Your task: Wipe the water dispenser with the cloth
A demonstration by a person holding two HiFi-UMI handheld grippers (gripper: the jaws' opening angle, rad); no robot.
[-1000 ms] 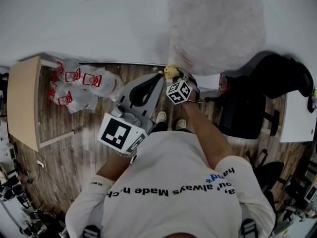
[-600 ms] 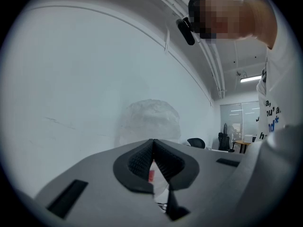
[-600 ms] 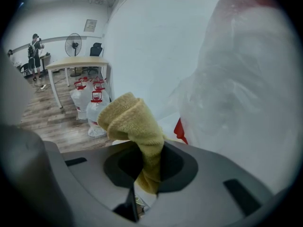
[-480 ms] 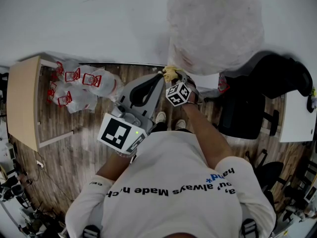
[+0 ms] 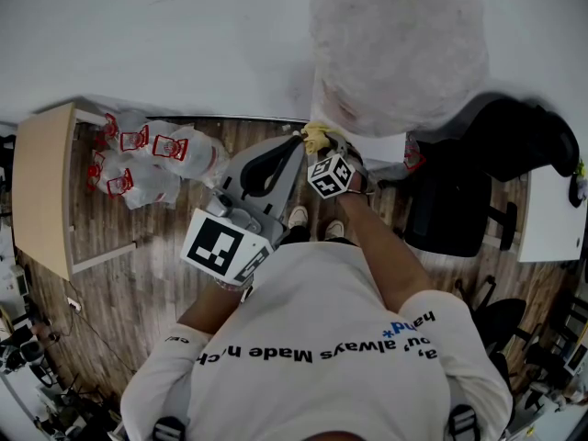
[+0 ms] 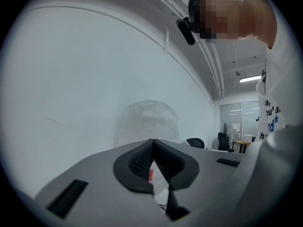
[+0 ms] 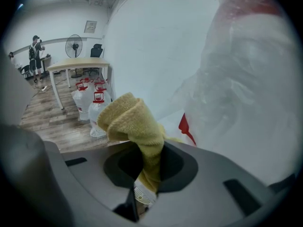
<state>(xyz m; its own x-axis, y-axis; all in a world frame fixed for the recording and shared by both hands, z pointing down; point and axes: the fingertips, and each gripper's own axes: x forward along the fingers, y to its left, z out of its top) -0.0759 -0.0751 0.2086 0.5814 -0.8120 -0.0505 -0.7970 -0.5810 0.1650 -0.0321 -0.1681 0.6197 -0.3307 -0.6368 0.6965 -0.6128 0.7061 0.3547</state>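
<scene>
White wall (image 5: 165, 44) across the back, and against it stands the water dispenser (image 5: 400, 49), its big bottle bundled in cloudy plastic wrap, bulking over everything from the head view. The person in the white printed T-shirt (image 5: 312, 338) stands square in front of it on the wood-plank floor (image 5: 138, 292). Off to the right there's a black office chair (image 5: 459, 209); off to the left, a pale wooden table (image 5: 41, 186) with a cluster of red-capped water jugs (image 5: 152, 159) on the floor just beside it. Now the tools: the left tongs (image 5: 296, 143) are raised toward the wall, pads pressed together with nothing between them, clear as day in the left gripper view (image 6: 153, 143). The right tongs (image 5: 319, 141) sit just beside them, clamped on the yellow cloth (image 5: 315, 136). The cloth (image 7: 132, 119) bunches up out of the jaws, right by the dispenser's plastic-wrapped side (image 7: 246, 79). Whether it's actually touching, I can't tell.
</scene>
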